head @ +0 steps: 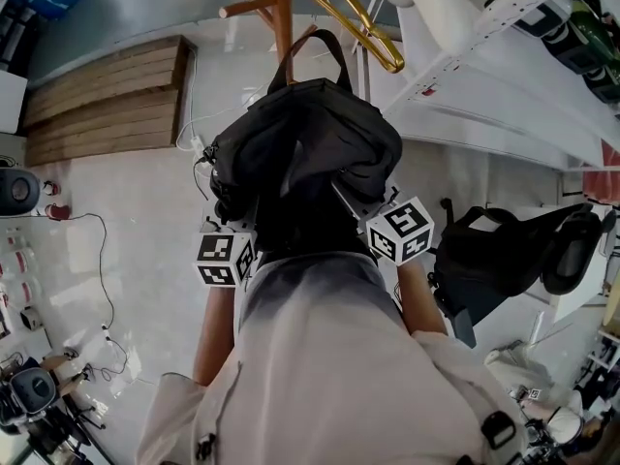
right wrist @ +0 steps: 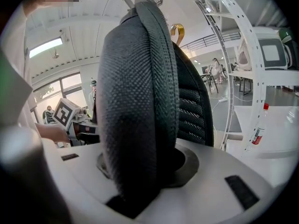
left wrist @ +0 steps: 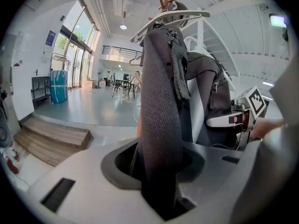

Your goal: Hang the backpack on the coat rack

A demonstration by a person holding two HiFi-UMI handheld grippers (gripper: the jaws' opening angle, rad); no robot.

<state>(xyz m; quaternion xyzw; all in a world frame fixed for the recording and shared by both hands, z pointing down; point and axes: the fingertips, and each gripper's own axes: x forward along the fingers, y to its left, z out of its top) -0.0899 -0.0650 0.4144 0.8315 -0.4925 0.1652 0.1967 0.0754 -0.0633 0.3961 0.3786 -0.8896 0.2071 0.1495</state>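
Observation:
A black backpack point(head: 305, 148) hangs in the air in front of the person, its top loop handle point(head: 315, 51) pointing at the wooden coat rack pole point(head: 281, 13). In the head view, my left gripper point(head: 232, 245) and right gripper point(head: 392, 223) reach under the bag from either side, and the bag hides their jaws. In the left gripper view a dark woven strap point(left wrist: 159, 120) runs up from between the left gripper's point(left wrist: 159, 190) jaws, which are shut on it. The right gripper point(right wrist: 135, 190) is shut on a thick padded shoulder strap point(right wrist: 138, 101).
A gold hanger point(head: 360, 22) hangs by the rack pole. White shelving point(head: 504, 56) stands at the right, with a second black bag point(head: 504, 250) on a white surface below it. Wooden steps point(head: 107, 95) lie at the left. Cables point(head: 102, 289) trail over the floor.

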